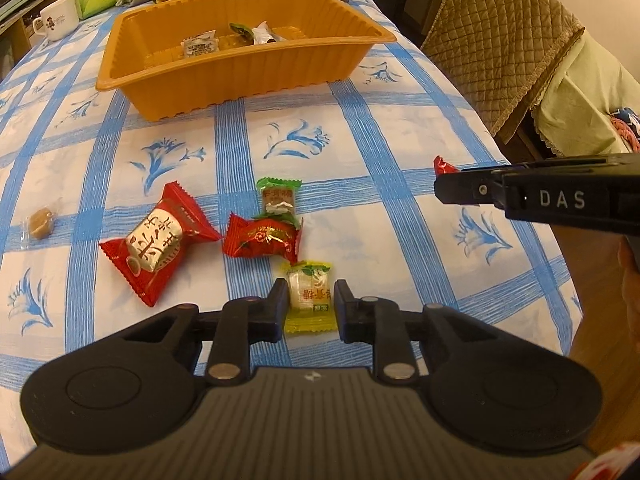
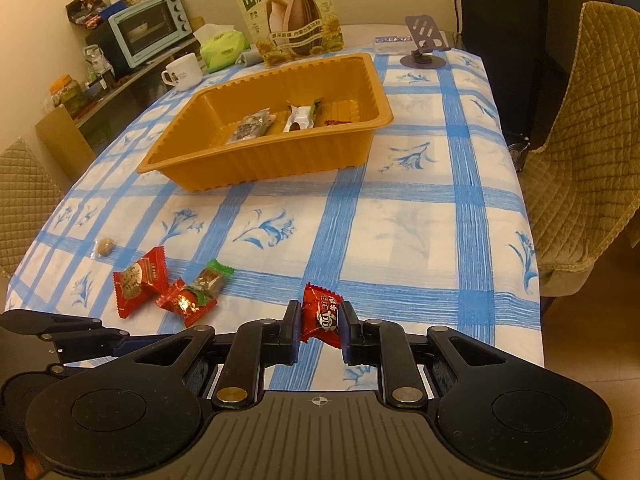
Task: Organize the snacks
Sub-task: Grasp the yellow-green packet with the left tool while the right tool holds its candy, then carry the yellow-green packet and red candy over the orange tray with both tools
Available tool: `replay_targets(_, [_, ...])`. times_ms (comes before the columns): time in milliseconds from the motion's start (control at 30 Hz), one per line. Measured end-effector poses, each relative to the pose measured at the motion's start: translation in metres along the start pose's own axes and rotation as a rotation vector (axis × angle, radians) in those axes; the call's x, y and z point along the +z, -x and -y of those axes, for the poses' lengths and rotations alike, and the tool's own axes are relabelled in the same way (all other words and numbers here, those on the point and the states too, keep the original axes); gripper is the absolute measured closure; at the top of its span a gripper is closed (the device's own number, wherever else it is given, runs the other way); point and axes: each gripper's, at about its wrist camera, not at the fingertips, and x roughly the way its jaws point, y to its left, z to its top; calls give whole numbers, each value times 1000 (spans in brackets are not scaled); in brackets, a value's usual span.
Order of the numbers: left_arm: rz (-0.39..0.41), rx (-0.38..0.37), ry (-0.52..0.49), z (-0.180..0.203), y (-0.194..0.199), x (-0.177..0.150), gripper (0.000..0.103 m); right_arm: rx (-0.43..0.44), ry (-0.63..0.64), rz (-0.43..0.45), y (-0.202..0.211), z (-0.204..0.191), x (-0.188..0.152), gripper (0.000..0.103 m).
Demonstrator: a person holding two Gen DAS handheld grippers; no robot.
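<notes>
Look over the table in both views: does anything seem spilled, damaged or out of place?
Nothing is spilled or damaged. Loose snacks lie outside the orange tray: a large red packet, a small red one, a green one and a clear-wrapped brown sweet. The sunflower-seed box stands upright.

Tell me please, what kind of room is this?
Probably a home dining area or kitchen corner: a table with a blue checked tablecloth, padded chairs, and a small toaster oven on a side shelf.
</notes>
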Motion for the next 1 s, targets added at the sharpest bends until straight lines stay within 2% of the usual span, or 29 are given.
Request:
replay_targets(633, [-4,-18,-76,-5,13,-12,84,13,8,2,5,-13,-3,83])
replay_targets(1000, [76,-18,-42,-23,54,1,84,43,19,11,12,-21,2,83])
